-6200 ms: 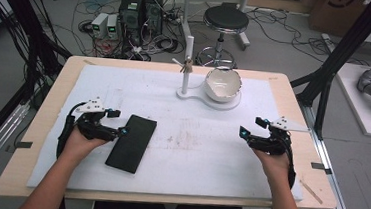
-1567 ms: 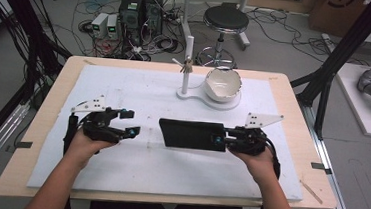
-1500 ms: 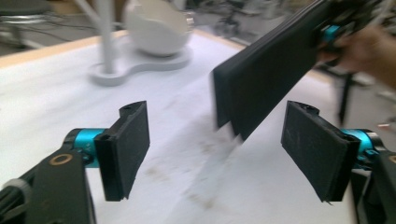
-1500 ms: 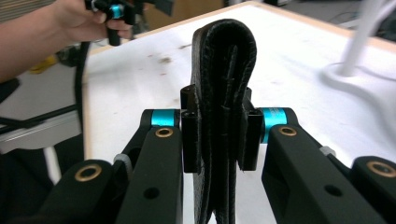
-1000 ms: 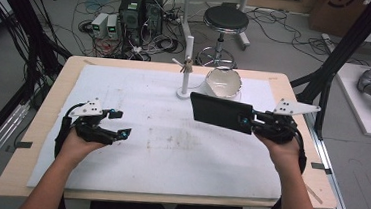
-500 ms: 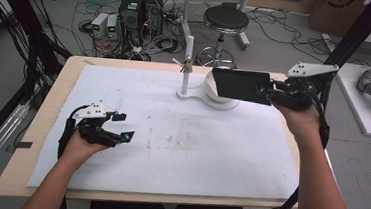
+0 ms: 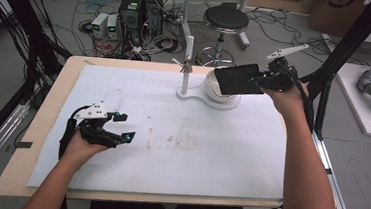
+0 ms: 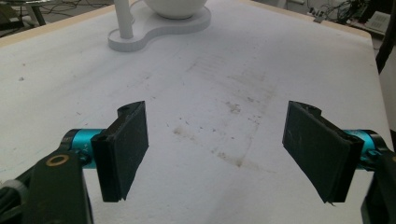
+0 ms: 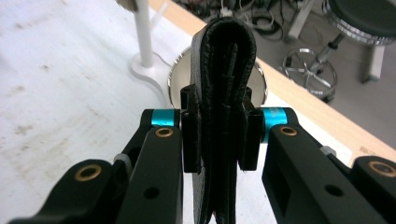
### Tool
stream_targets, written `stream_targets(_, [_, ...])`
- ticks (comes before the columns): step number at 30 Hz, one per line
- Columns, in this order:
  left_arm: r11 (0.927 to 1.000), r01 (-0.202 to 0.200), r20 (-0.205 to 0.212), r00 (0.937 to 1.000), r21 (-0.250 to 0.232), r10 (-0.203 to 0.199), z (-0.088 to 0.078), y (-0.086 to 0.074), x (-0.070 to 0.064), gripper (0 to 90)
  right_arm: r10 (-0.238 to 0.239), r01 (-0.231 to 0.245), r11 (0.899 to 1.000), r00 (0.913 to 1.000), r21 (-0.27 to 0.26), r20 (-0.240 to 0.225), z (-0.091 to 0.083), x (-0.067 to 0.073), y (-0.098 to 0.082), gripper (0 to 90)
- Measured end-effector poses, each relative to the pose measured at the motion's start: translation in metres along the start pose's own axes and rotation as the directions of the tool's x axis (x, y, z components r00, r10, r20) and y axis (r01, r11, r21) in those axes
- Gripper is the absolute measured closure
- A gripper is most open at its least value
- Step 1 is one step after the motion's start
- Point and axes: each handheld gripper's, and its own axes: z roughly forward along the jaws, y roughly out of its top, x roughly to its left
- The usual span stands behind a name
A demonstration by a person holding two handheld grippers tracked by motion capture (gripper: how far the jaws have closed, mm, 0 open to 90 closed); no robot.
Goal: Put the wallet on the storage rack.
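A flat black leather wallet hangs in the air above the white bowl, held by one end. My right gripper is shut on the wallet, whose folded edge stands upright between the pads, with the bowl behind it. My left gripper rests low over the white mat at the table's left, open, with bare mat between its pads. The white stand's base and bowl lie far ahead of it.
A white post with small hooks rises from the stand's base beside the bowl. The stained white mat covers most of the wooden table. A stool and cables stand behind the table.
The right gripper has carried the wallet from the mat's middle up and toward the far right, over the bowl. The left gripper has stayed in place, open.
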Motion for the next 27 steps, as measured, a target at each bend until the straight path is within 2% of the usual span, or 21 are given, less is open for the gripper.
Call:
stream_targets(7, [0.9997, -0.02, 0.019, 0.9996, 0.011, 0.02, 0.003, 0.002, -0.004, 22.5, 0.018, -0.017, 0.999, 0.9996, 0.036, -0.022, 0.027, -0.005, 0.003, 76.2])
stream_targets(11, [0.9996, -0.024, 0.024, 0.9994, 0.018, 0.024, 0.004, 0.002, -0.007, 22.5, 0.06, -0.059, 0.998, 0.9975, 0.034, -0.038, 0.031, -0.013, 0.001, 76.2])
stream_targets(13, [0.9995, -0.026, 0.027, 0.9993, 0.018, 0.026, 0.005, 0.002, -0.008, 22.5, 0.06, -0.058, 0.996, 0.998, 0.063, -0.019, 0.034, -0.016, -0.001, 76.2])
stream_targets(14, [0.9994, -0.029, 0.03, 0.9992, 0.02, 0.029, 0.005, 0.002, -0.008, 22.5, 0.072, -0.07, 0.996, 0.997, 0.063, -0.027, 0.034, -0.017, -0.001, 76.2])
stream_targets(18, [0.9995, -0.022, 0.03, 0.9993, 0.02, 0.022, 0.007, 0.002, -0.008, 22.5, 0.063, -0.062, 0.996, 0.9975, 0.061, -0.03, 0.039, -0.017, 0.0, 76.2])
stream_targets(21, [0.9994, -0.027, 0.03, 0.9992, 0.02, 0.027, 0.006, 0.002, -0.009, 22.5, 0.075, -0.072, 0.995, 0.9966, 0.069, -0.036, 0.046, -0.017, 0.0, 76.2])
stream_targets(27, [0.9996, -0.022, 0.03, 0.9993, 0.016, 0.021, 0.006, 0.002, -0.009, 22.5, 0.117, -0.116, 0.993, 0.9921, 0.025, -0.046, 0.051, -0.019, 0.0, 74.0])
